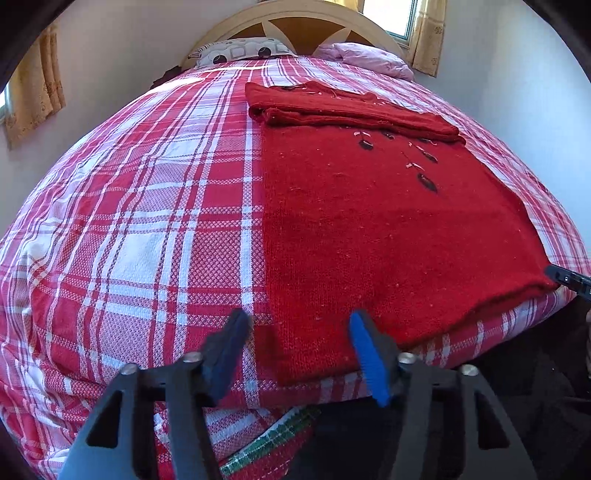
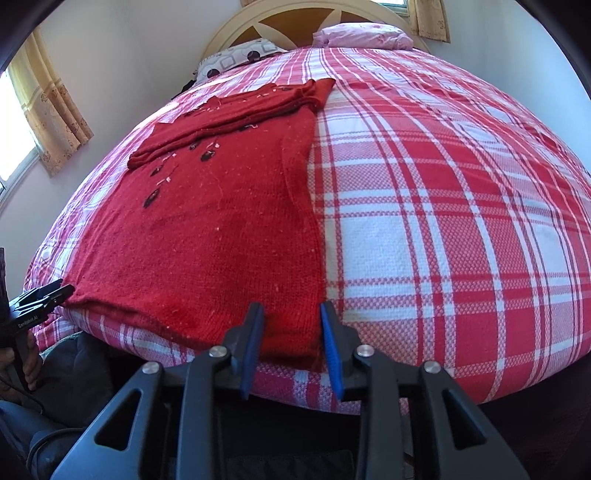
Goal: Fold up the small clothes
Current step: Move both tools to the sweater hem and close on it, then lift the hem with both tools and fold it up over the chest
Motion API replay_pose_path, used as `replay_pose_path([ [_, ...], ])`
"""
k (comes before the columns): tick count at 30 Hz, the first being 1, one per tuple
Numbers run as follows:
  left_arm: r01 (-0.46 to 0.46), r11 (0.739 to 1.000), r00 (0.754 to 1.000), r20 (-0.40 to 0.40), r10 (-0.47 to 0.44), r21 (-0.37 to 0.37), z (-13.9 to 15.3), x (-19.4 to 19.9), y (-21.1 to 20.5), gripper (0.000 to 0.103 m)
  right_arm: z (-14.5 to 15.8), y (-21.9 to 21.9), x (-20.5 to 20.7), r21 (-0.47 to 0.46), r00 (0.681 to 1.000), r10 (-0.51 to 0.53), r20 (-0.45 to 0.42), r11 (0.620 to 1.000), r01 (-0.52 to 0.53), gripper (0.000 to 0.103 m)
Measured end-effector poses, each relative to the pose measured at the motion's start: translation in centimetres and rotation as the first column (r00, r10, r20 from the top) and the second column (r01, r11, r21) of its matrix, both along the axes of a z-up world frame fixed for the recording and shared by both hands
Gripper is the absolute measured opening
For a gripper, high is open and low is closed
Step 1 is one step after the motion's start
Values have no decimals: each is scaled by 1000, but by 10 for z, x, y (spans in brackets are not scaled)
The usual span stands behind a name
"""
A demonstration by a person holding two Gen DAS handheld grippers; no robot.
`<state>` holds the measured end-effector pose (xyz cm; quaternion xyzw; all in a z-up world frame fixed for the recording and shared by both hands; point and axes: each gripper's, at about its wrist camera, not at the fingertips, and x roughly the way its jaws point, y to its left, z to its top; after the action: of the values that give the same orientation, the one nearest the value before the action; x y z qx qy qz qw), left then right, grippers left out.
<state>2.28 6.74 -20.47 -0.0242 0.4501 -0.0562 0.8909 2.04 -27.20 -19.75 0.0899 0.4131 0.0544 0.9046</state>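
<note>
The left gripper points steeply down at the near edge of the bed, its blue-padded jaws parted and straddling a hem corner of the red sweater without pressing it. The right gripper tilts down likewise at the other hem corner, jaws narrower yet apart. A hand grasps the left gripper's handle.

Was a home bedroom, bed w/ red plaid sheet, pillows, arched headboard, curtained window
</note>
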Motion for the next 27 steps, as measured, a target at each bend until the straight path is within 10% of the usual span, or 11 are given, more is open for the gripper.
replay_pose_path([
  [8, 13, 1000, 1000, 6, -12, -27, 1, 0, 1, 43, 0, -6, 0, 56, 1000, 1, -5, 998, 0, 25],
  [12, 24, 999, 1000, 3, -24, -44, 2, 0, 2, 12, -1, -5, 0, 46, 1000, 8, -3, 999, -7, 26],
  [27, 48, 989, 995, 97, -34, -142, 38, -1, 14, 4, 46, -12, -23, 149, 983, 18, 183, 988, -46, 11],
])
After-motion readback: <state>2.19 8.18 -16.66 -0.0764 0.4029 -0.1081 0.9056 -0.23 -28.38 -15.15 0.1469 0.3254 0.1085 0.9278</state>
